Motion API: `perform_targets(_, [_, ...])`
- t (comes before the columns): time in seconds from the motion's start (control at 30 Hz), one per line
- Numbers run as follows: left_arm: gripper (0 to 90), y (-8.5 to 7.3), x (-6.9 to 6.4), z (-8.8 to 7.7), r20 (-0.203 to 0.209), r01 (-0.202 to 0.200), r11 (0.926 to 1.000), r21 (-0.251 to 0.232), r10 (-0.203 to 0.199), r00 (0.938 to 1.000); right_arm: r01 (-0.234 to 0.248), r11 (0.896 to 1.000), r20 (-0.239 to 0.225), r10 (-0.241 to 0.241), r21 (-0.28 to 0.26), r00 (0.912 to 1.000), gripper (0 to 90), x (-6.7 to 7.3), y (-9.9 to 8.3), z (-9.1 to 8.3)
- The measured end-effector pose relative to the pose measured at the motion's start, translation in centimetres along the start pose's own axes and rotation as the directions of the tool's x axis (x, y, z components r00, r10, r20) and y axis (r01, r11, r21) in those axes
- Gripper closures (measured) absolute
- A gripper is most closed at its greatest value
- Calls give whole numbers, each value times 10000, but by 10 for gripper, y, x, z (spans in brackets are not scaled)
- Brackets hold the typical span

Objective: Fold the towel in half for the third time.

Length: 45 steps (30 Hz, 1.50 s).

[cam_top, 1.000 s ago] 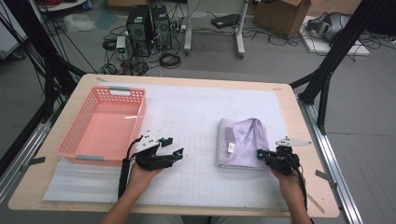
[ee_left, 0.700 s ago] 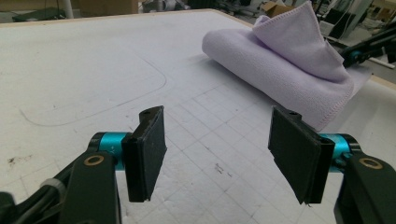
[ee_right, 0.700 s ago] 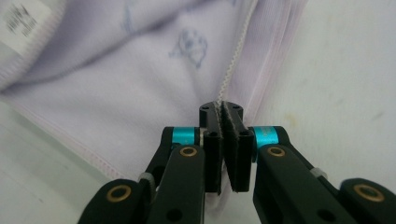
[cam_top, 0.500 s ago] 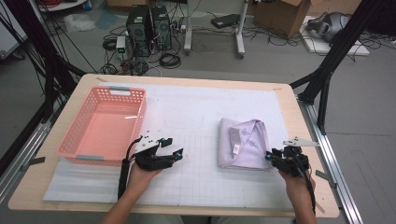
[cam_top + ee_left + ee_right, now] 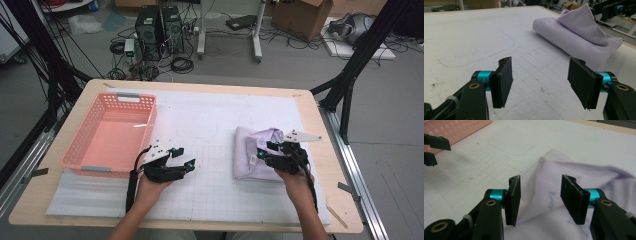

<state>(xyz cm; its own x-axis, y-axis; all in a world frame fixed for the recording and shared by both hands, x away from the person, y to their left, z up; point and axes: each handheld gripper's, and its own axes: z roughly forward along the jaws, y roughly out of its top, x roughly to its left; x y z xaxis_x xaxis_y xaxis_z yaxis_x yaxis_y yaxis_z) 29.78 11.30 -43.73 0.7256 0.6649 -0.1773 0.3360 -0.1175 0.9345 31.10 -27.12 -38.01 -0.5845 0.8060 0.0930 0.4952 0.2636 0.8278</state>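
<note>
Jaws of right gripper (image 5: pixel 540 200) just opening above lilac cloth (image 5: pixel 574 185)

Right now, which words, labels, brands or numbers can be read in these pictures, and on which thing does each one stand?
No text can be read.
Lilac folded cloth: faint blue marks in the right gripper view, too blurred to read.
White mat: printed grid and a curved outline, no words.
Pink basket: no label seen.

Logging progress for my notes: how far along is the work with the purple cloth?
Done: the lilac cloth lies folded on the white mat. In hand: the right gripper hangs over it, jaws just opening, nothing pinched. Left: the pink plastic basket holds nothing; the left gripper waits open.
</note>
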Motion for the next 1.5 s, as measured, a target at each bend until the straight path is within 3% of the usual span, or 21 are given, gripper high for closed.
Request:
perform_targets(0.07, [368,0,0,0,6,5,10000,13,-5,10000,38,9999,-108,-36,108,9999,523,1,4,12])
perform_targets(0.17, [368,0,0,0,9,22,10000,15,-22,10000,94,9995,-240,-87,288,9997,834,-2,2,21])
perform_targets(0.2, [368,0,0,0,20,15,10000,11,-15,10000,31,9998,-164,-27,217,9999,867,-3,-1,19])
perform_targets(0.43, [369,-1,0,2,38,20,10000,53,-20,10000,-185,9994,1148,152,278,9933,869,-15,-33,-26])
perform_targets(0.57, [369,0,0,1,12,15,10000,14,-15,10000,-408,9975,1490,318,575,9883,860,-19,-52,-43])
perform_targets(0.7, [369,0,0,1,-7,6,10000,30,-6,10000,-812,9922,1558,658,947,9856,696,-14,-69,-49])
perform_targets(0.83, [370,0,0,0,-32,-12,10000,14,12,10000,-738,9968,1778,671,311,9818,588,-13,-63,-56])
perform_targets(0.87, [370,0,0,0,-23,-6,10000,-4,6,10000,-821,9965,1969,774,159,9774,553,-14,-59,-56])
perform_targets(0.97, [369,0,1,0,-40,10,10000,-12,-10,10000,-996,9950,2095,988,-68,9728,524,-21,-51,-54])
perform_targets(1.07, [369,0,1,0,-59,5,10000,-23,-5,10000,-1044,9941,1974,1082,-299,9743,591,-26,-45,-51])
perform_targets(1.17, [370,0,1,1,-41,-47,10000,9,47,10000,-1053,9933,2060,936,466,9741,657,-33,-46,-33])
perform_targets(1.27, [370,0,1,-1,-80,-22,10000,-35,22,10000,-1441,9852,2028,1230,927,9715,762,-45,-54,-15])
perform_targets(1.33, [369,0,1,-1,-85,-6,10000,-53,6,10000,-1449,9814,1771,1214,1263,9767,849,-47,-58,-10])
perform_targets(1.4, [369,0,2,0,-88,-35,10000,-20,34,10000,-1289,9831,1920,1026,1303,9760,864,-48,-60,-14])
perform_targets(1.5, [369,0,1,0,-94,-47,10000,-20,46,9999,-1593,9780,2333,1248,1350,9644,861,-47,-63,-27])
